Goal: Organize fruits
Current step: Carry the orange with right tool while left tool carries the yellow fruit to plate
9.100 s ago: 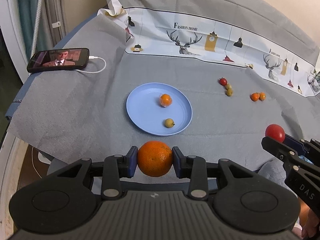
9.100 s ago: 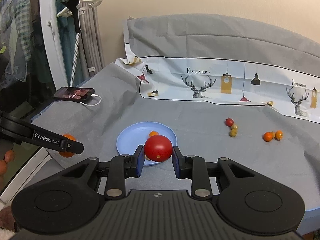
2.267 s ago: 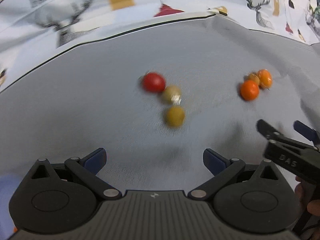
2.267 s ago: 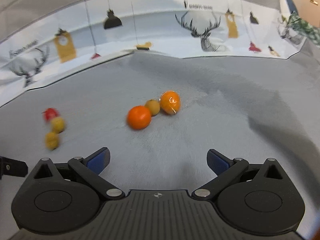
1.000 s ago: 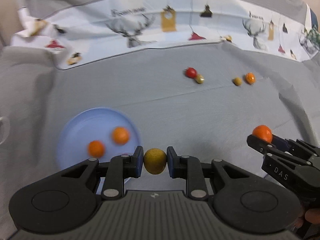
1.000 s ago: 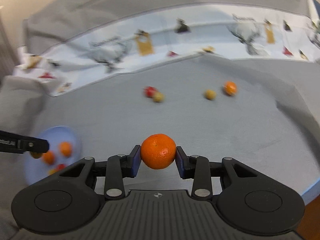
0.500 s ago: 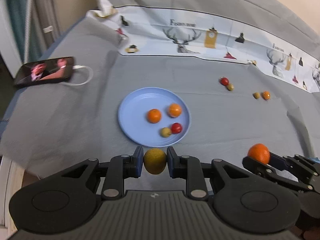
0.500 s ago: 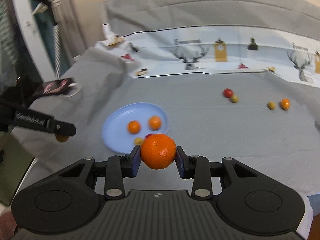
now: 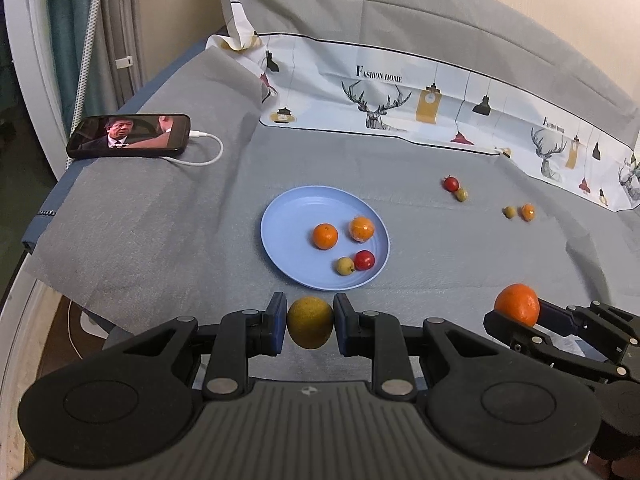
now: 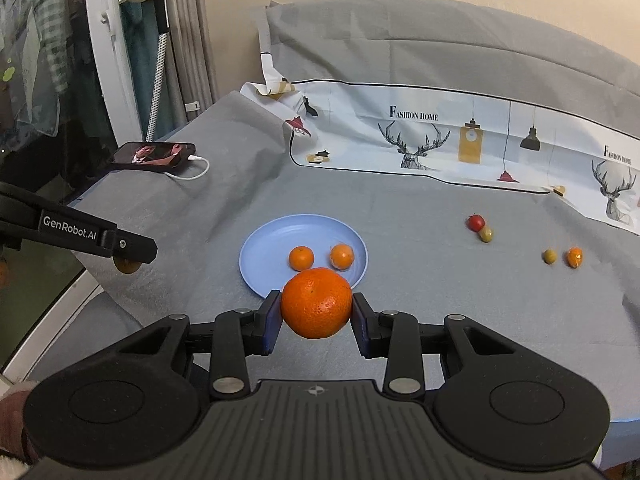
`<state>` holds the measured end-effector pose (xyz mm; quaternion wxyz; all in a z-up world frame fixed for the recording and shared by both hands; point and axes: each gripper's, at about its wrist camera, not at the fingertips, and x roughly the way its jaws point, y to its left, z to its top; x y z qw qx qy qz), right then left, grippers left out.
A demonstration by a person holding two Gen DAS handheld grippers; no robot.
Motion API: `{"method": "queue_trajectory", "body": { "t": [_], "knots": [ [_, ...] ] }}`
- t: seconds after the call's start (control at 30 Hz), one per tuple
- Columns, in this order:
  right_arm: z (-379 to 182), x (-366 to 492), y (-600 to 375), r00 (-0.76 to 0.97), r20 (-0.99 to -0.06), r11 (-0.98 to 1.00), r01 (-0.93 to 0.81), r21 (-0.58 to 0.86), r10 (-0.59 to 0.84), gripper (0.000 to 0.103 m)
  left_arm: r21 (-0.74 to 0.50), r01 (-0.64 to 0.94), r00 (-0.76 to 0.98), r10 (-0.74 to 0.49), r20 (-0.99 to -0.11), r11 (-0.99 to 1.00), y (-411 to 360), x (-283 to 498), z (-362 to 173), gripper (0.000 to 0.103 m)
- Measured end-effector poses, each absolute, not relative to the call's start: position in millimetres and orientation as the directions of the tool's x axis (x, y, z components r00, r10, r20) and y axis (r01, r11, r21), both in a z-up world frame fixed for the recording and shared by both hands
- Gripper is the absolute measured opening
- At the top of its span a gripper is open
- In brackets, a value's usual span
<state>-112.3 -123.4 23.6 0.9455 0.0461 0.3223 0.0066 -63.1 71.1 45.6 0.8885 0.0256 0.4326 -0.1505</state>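
My left gripper (image 9: 310, 328) is shut on a small yellow-green fruit (image 9: 310, 327), held just in front of the blue plate (image 9: 288, 220). On the plate lie two oranges (image 9: 325, 236), a red tomato (image 9: 364, 259) and a yellow fruit (image 9: 345, 265). My right gripper (image 10: 316, 314) is shut on a tangerine (image 10: 316, 303), held over the plate's (image 10: 264, 248) near rim. That gripper and its tangerine (image 9: 517, 305) also show at the right of the left wrist view. Loose on the grey cloth stay a red tomato (image 10: 475, 222), two yellow fruits (image 10: 486, 234) and a small orange one (image 10: 575, 257).
A phone (image 9: 130, 141) with a white cable (image 9: 204, 152) lies at the far left of the cloth. A printed white cloth (image 9: 440, 100) runs along the back. The bed's left edge (image 9: 40, 232) drops off beside a window frame (image 10: 108, 60).
Both grippers have drawn back and up from the loose fruits toward the plate, each keeping its fruit. The plate and phone have come into full view.
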Motion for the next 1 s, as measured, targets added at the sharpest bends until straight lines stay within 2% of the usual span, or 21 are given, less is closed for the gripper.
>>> {"method": "queue_trajectory", "body": {
  "t": [1.0],
  "knots": [
    [19, -104, -121, 0.774, -0.632, 0.996, 0.027, 0.081, 0.031, 0.038, -0.078, 0.287, 0.570, -0.236, -0.787, 0.955, 68, -51, 42, 0.027]
  ]
}}
